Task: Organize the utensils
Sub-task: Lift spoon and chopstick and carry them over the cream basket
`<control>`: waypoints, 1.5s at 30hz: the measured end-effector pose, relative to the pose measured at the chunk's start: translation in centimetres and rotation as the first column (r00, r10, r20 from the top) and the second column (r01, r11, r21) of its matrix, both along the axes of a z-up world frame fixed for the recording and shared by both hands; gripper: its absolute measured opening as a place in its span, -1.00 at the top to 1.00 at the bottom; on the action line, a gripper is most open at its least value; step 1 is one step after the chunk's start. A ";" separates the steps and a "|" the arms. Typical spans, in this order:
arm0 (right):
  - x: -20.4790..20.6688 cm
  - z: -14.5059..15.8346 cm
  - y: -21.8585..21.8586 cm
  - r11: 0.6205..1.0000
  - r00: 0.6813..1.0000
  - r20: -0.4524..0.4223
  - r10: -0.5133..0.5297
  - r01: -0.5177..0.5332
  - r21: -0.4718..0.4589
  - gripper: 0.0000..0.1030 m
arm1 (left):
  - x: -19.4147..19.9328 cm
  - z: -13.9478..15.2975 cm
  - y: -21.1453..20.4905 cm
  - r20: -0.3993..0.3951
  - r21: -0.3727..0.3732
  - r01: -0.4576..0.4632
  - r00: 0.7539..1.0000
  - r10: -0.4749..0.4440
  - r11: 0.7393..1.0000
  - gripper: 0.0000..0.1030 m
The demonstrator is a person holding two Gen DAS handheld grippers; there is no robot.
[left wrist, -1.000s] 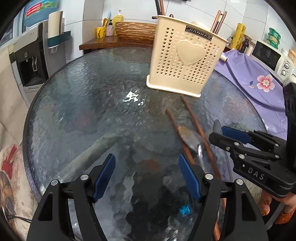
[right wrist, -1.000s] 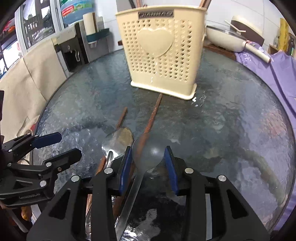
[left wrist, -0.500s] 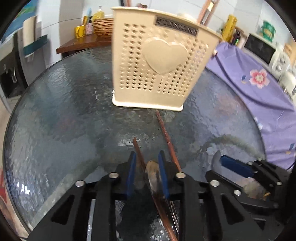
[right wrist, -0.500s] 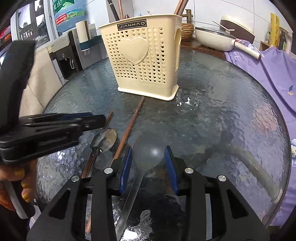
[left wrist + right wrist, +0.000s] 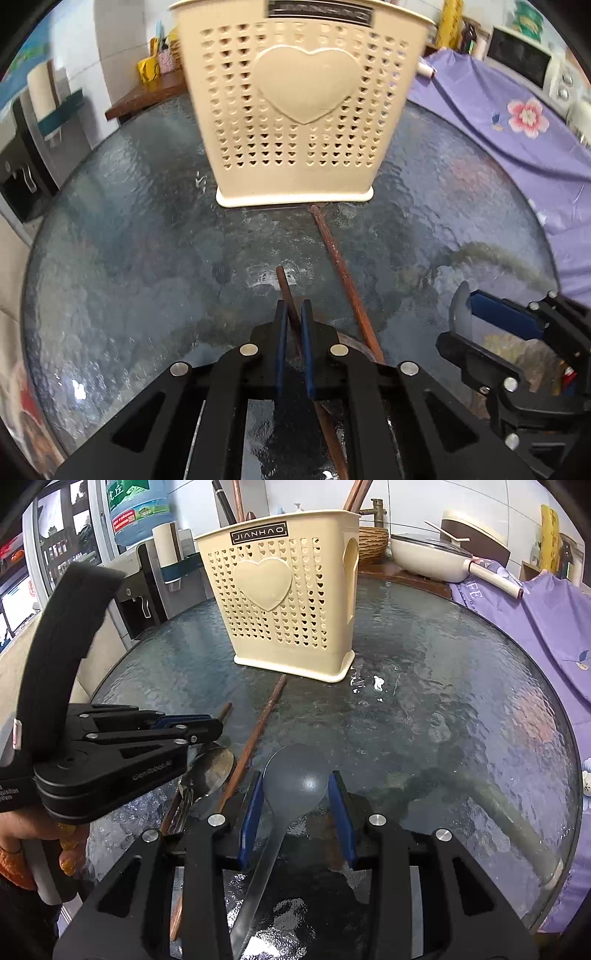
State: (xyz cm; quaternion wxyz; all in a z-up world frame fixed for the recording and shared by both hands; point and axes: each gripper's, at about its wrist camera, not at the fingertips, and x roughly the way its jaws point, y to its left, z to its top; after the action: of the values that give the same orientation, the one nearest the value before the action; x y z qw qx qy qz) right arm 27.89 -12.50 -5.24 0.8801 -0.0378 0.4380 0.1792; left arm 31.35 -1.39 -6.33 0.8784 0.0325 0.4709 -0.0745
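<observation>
Left wrist view: my left gripper (image 5: 291, 314) is clamped on one of two wooden chopsticks (image 5: 286, 291); the second chopstick (image 5: 341, 269) lies beside it, tip touching the cream utensil holder (image 5: 295, 110). My right gripper (image 5: 297, 801) grips one grey spoon (image 5: 295, 775), while one metal spoon (image 5: 210, 768) rests on the glass table (image 5: 443, 701).

table: round textured glass top (image 5: 461, 701), near to far centre
cloth: purple, flower print (image 5: 517, 122), right
pan: white, lidded (image 5: 428, 557), far right
water dispenser: blue bottle on top (image 5: 136, 513), far left
wicker basket (image 5: 373, 542): far centre
</observation>
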 end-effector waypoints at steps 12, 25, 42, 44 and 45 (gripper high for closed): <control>-0.4 0.8 -0.4 1.000 1.000 0.019 -0.008 0.008 0.010 0.29 | 0.3 0.1 -0.2 0.008 -0.031 -0.009 1.000 0.009 0.999 0.90; -0.8 3.6 -1.8 0.997 0.993 0.115 -0.006 -0.003 0.075 0.29 | -2.7 6.5 1.6 0.182 -0.142 -0.004 0.983 0.030 0.990 0.90; -0.4 5.0 -1.9 0.996 0.992 0.125 -0.012 0.001 0.084 0.74 | -7.3 12.6 4.3 0.326 -0.215 0.023 0.944 0.049 0.976 0.90; 0.1 4.2 -2.5 0.995 0.993 0.104 -0.055 0.047 0.083 0.15 | -7.5 12.7 4.5 0.333 -0.218 0.025 0.942 0.051 0.976 0.90; 0.2 3.8 -2.8 0.995 0.992 0.094 -0.082 0.076 0.072 -0.03 | -7.6 12.8 4.5 0.336 -0.219 0.027 0.941 0.049 0.975 0.90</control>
State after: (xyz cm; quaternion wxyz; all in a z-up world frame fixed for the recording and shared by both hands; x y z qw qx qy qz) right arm 28.13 -15.35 -1.44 0.9074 0.0012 0.3897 0.1571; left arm 23.78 3.09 6.46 0.9449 -0.0554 0.3017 -0.1147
